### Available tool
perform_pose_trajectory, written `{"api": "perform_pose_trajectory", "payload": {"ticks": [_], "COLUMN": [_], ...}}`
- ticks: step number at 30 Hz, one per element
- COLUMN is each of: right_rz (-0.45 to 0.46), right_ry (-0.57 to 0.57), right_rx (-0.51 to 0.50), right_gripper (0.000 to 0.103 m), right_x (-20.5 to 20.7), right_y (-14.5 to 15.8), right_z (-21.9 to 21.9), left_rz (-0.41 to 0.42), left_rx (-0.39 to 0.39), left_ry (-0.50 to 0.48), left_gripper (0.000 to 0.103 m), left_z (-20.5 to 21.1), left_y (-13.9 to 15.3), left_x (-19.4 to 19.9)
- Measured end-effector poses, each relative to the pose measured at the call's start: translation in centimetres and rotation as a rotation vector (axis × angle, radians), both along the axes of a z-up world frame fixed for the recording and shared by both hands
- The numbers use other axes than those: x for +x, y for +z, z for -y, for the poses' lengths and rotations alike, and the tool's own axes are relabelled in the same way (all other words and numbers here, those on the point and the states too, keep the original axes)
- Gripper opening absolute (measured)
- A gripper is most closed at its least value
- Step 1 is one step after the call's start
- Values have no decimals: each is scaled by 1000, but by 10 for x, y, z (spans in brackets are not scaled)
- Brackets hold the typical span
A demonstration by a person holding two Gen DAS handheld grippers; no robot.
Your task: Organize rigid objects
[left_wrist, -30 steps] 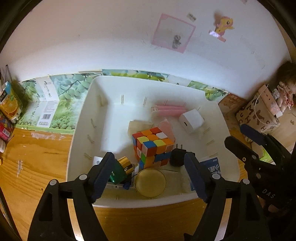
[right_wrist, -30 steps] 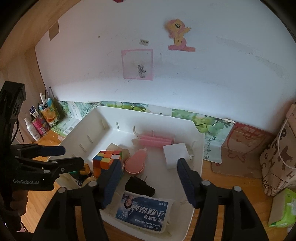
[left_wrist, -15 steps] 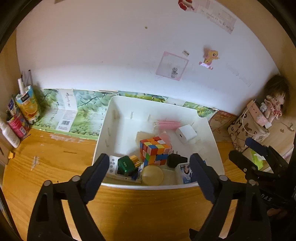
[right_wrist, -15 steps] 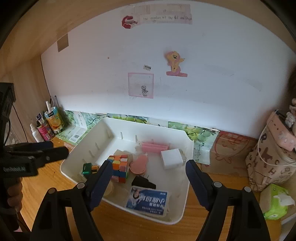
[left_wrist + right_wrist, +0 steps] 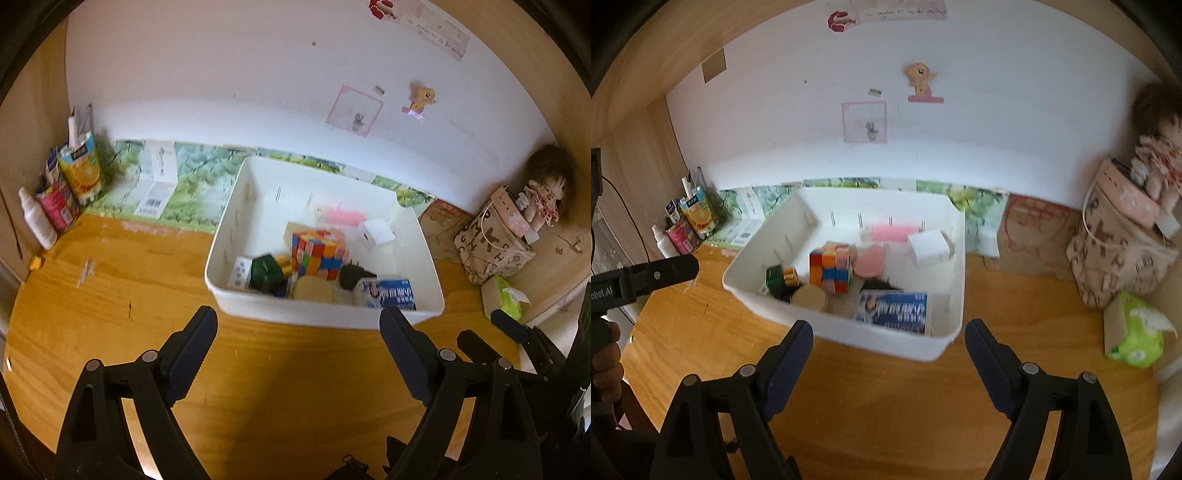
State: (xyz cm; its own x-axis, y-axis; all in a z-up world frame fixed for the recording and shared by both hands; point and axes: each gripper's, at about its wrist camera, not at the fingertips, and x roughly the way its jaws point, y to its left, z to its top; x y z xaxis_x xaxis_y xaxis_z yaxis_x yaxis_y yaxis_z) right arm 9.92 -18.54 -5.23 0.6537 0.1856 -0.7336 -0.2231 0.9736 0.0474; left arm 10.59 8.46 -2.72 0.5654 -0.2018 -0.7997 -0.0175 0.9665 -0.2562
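Note:
A white bin stands on the wooden desk against the wall. Inside lie a colourful puzzle cube, a green box, a round wooden disc, a black plug, a blue-and-white packet, a white charger block and pink items. My left gripper hangs open just before the bin's front wall, holding nothing. My right gripper is also before the bin, its jaws opening with nothing between them.
A juice carton, tubes and a white bottle crowd the back left corner. A patterned bag with a doll and a green tissue pack stand at the right. Bare desk lies in front of the bin.
Both grippers pulled back and up from over the bin's contents to the desk in front of it. Their jaws spread wider. The items stay in the bin.

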Motion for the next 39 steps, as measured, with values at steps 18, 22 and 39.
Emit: {"api": "perform_pose_trajectory", "payload": {"ticks": [18,22,39], "right_rz": [-46,-101,-208], "right_ry": [-101,-115,-142], "right_rx": [91,102,7], "right_gripper": [103,103,103], "right_x": [-52,-64,-112], "right_y": [34,43,30], "right_z": [20,17,8], "left_rz": [-25,-31,-86], "left_rx": [67,135,155], "left_ry": [-47,-12,89], "left_gripper": [102,102,102], "left_z": [27,30,49], "left_y": [36,41,19], "left_x": [-49,-60,-95]}}
